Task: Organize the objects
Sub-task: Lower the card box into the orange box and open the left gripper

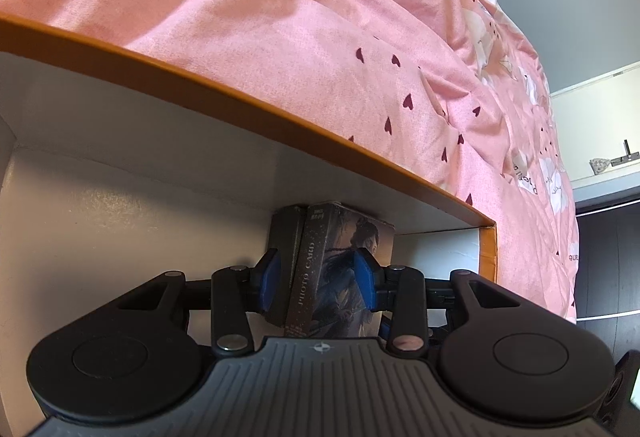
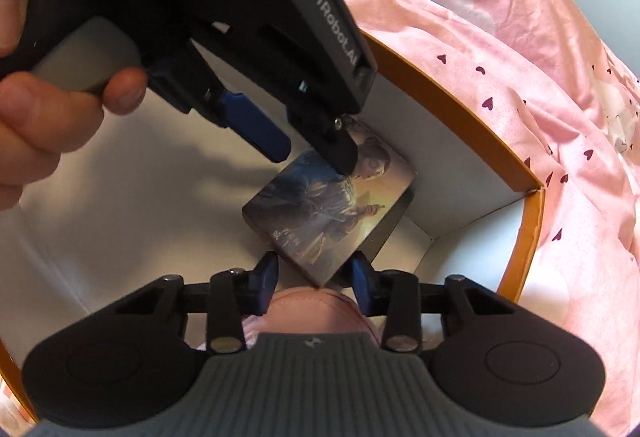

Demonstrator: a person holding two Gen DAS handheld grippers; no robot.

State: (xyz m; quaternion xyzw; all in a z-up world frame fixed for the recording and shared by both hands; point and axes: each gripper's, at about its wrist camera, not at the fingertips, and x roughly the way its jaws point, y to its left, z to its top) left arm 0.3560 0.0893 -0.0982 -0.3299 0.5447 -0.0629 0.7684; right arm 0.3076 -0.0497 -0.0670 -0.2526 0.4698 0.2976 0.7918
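the left gripper (image 1: 320,279) straddled the photo card box (image 1: 334,265) inside the orange-rimmed box (image 1: 248,105) on the pink bedsheet (image 1: 320,37), its pads looking slightly apart from it. the right gripper (image 2: 314,275) (empty, jaws apart) hovered nearby. better to lay the box flat into the corner before withdrawing.

The left gripper's (image 1: 320,277) body hid the lower end of the photo card box (image 1: 340,261). The orange-rimmed box (image 1: 240,105) ran off the left wrist frame's left edge. A pink object (image 2: 316,307) lay mostly hidden behind the right gripper (image 2: 316,273), unidentifiable.
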